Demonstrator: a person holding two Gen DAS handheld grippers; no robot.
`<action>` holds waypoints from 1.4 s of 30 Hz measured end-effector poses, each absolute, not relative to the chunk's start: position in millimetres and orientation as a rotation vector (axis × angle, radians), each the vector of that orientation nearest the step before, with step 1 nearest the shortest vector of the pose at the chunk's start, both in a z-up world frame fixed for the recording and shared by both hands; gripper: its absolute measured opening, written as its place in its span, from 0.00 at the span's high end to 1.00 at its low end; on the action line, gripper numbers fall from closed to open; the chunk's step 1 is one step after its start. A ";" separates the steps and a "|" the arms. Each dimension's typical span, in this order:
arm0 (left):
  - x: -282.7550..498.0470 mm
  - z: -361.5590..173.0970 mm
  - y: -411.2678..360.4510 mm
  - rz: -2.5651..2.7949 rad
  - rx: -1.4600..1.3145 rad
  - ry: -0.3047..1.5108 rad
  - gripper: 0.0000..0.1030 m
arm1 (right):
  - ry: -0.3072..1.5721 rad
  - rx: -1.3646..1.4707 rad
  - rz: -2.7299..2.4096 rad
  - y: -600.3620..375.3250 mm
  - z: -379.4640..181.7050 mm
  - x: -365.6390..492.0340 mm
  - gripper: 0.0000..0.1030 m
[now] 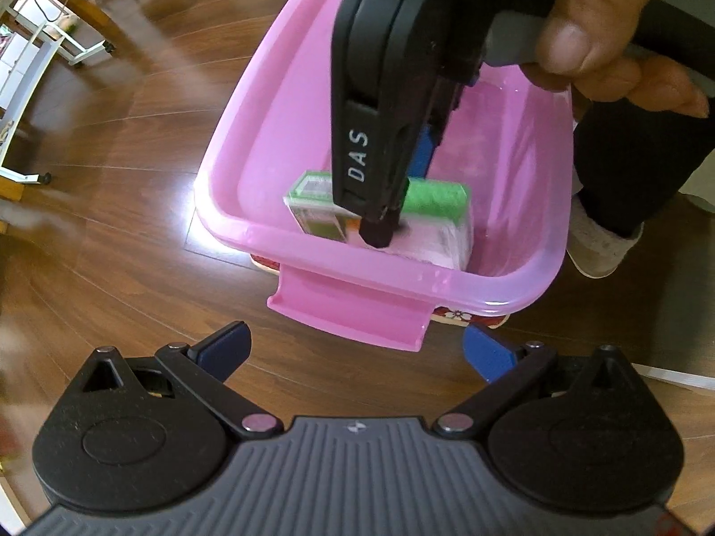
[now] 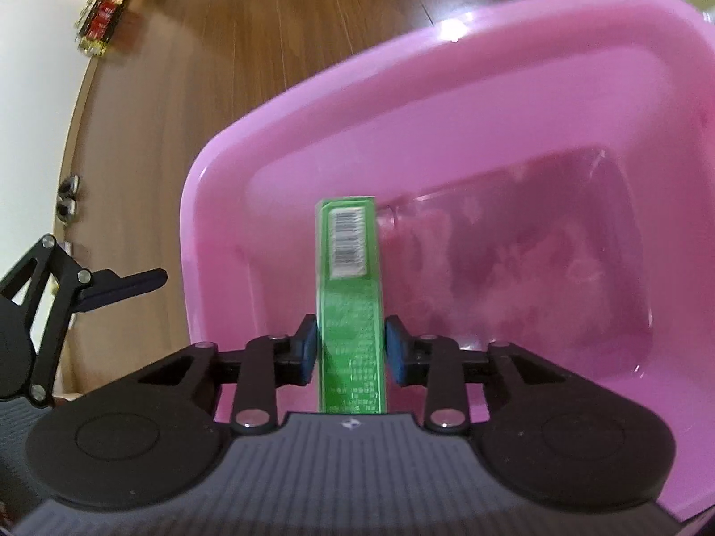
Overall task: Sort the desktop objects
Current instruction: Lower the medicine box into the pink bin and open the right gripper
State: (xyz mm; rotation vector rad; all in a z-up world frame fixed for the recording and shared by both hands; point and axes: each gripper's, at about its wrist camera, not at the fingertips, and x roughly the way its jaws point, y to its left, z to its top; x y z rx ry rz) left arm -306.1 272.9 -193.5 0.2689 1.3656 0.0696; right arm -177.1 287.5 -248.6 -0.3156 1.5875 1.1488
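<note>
Jaws clamp green box [image 2: 351,308] inside pink bin [image 2: 447,102].

1 pink tub [image 1: 232,228] sits ahead of the left gripper's [image 1: 355,348] 2 blue fingers [image 1: 228,344]. Inside it is 1 green box [image 2: 351,295], between the right gripper's [image 2: 348,348] 2 fingers [image 2: 307,348]. 2 grippers show, and 1 hand [image 1: 590,31]. 1 sock-clad foot [image 1: 599,245] lies right of the tub.
</note>
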 end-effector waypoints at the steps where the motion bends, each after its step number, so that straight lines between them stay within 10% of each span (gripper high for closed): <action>1: -309.8 -188.6 261.1 0.063 0.281 1.365 0.01 | 1.592 -0.307 1.146 286.4 -248.9 -175.6 0.71; 18: -311.2 -183.6 257.2 0.067 0.287 1.371 0.01 | 1.524 -0.365 1.157 282.0 -232.6 -176.0 0.70; 42: -317.0 -152.5 245.7 0.103 0.337 1.329 0.01 | 1.186 -0.528 1.165 240.8 -173.6 -182.0 0.16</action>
